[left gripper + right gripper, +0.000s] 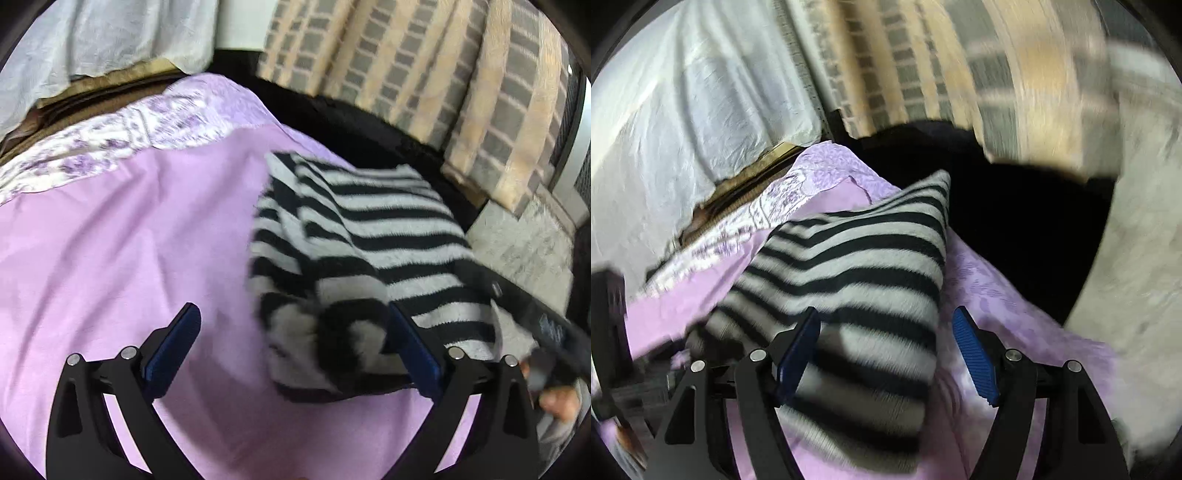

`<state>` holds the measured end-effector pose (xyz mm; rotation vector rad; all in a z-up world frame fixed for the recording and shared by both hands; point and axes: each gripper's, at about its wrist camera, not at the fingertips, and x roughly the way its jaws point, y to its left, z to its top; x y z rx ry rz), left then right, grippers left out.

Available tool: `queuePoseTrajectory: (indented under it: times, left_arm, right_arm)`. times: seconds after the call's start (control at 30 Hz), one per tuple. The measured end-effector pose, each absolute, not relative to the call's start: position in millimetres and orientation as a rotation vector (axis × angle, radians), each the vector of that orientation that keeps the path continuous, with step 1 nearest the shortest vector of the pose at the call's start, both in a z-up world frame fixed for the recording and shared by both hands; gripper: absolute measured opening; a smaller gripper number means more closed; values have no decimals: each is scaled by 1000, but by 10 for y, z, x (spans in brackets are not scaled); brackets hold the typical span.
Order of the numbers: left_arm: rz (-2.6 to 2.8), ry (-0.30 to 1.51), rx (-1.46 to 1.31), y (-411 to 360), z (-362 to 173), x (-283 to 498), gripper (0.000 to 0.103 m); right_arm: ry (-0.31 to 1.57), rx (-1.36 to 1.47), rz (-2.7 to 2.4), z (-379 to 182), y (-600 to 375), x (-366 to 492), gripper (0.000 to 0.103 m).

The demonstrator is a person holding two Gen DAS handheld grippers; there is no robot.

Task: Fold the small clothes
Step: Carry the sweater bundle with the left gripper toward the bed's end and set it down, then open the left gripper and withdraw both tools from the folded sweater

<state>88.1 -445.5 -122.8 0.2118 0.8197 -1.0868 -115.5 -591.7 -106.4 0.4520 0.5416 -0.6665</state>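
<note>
A black-and-white striped knit garment lies folded on the lilac bedsheet, its sleeve end bunched at the near edge. My left gripper is open wide over that bunched end; the right pad sits against the knit and the left pad stands over bare sheet. In the right wrist view the same garment runs away from me. My right gripper is open astride its near part, with the right pad apart from the cloth.
The sheet's patterned purple border runs along the far edge, with a white cover behind it. A checked beige-and-grey curtain hangs at the back right. A dark gap drops off beyond the bed edge. A hand shows at the right.
</note>
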Motion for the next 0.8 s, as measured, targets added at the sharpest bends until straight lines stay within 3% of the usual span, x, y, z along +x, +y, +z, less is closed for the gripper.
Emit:
queuePoseTrajectory:
  times: [0.17,0.3,0.8]
  left_arm:
    - [-1035,919,210,-4452,-1358,1080,99]
    - [-1027,963,240,-4481,-1487,1110,99]
    - [-980,574,324,-3799,-806,411,99]
  right_arm:
    - [675,398,-744,-1271,-5712,-1176,75]
    - [678,473,-758,-1452,-5808,-1218,85]
    - [650,348,-866,-651,-5030,-1501,92]
